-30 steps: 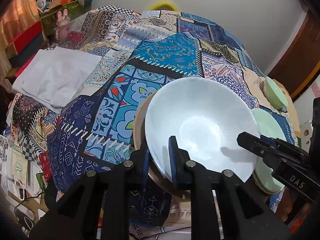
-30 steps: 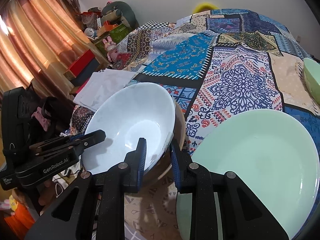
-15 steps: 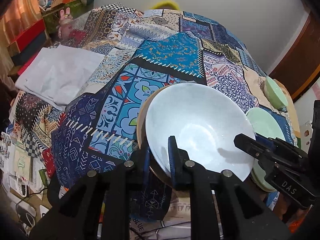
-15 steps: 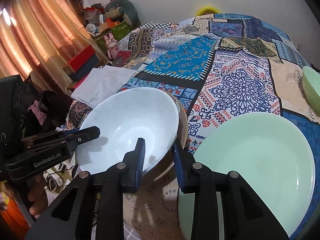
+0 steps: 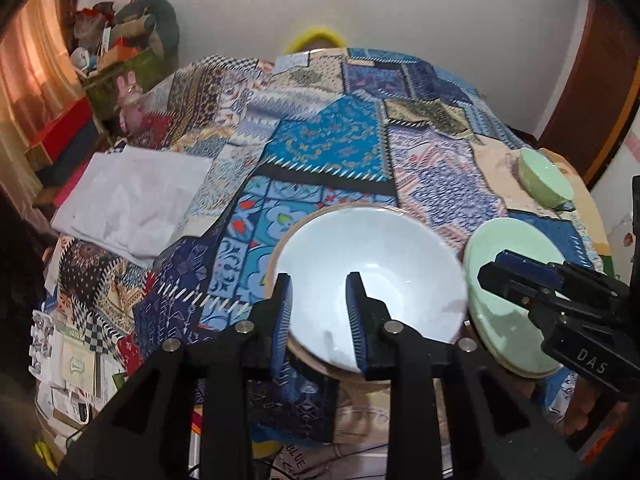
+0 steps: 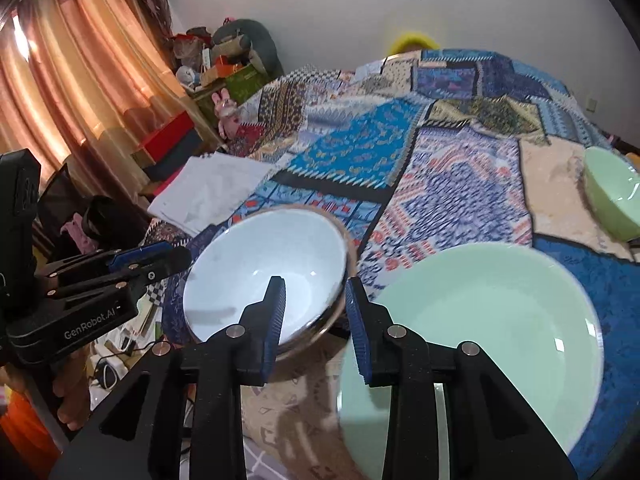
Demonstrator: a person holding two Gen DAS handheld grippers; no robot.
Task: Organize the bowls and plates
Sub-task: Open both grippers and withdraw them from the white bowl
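Both grippers, left [image 5: 320, 312] and right [image 6: 314, 316], are released. White bowl [image 5: 372, 280] sits in a brown dish [image 6: 344, 300] at the table's near edge, beside green plate [image 6: 500, 320].

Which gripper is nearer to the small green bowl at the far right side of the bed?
Right. The right gripper is over the gap between white bowl and green plate; left gripper is farther from the small green bowl.

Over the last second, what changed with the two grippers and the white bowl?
Both grippers let go: the left gripper and right gripper opened off the rim of the white bowl, now resting in the brown dish. The green plate and green bowl stayed put.
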